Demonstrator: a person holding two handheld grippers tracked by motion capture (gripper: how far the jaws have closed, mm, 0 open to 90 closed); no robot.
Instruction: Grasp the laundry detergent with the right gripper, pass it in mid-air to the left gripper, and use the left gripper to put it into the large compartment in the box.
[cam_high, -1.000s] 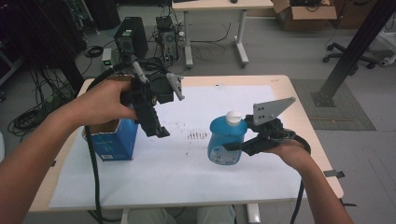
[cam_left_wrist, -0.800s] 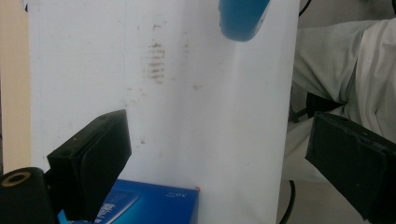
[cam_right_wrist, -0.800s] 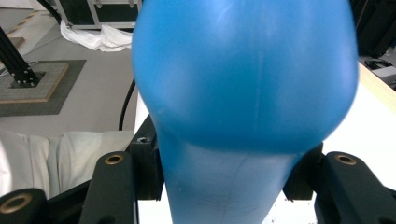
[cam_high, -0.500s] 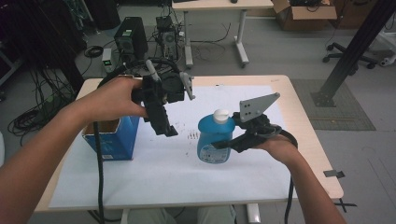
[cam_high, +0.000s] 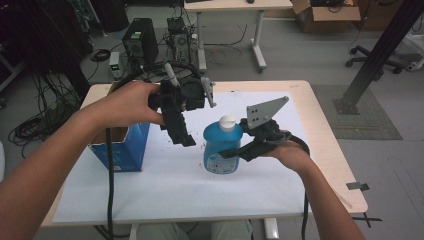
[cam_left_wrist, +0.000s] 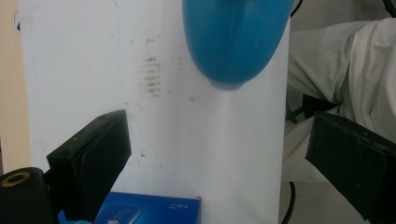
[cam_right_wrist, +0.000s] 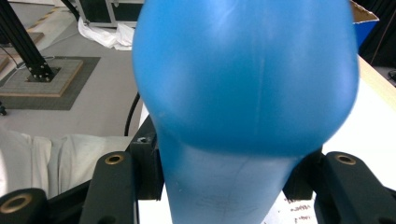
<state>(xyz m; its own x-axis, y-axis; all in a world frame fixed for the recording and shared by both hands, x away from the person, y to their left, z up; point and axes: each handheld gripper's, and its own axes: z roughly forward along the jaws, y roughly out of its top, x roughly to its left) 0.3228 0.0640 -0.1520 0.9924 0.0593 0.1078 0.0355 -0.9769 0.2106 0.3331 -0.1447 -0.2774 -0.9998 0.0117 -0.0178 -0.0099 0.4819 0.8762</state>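
My right gripper (cam_high: 231, 151) clamps the blue bottle (cam_high: 221, 147) over the white paper (cam_high: 165, 185)-covered table (cam_high: 334, 155); my left gripper (cam_high: 183, 134) hangs wide above, cluttered workshop floor (cam_high: 300, 55) behind.

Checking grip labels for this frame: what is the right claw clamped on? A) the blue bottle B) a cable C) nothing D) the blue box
A: the right claw is closed on the sides of the blue bottle, with both jaws pressing on the bottle in the right gripper view.
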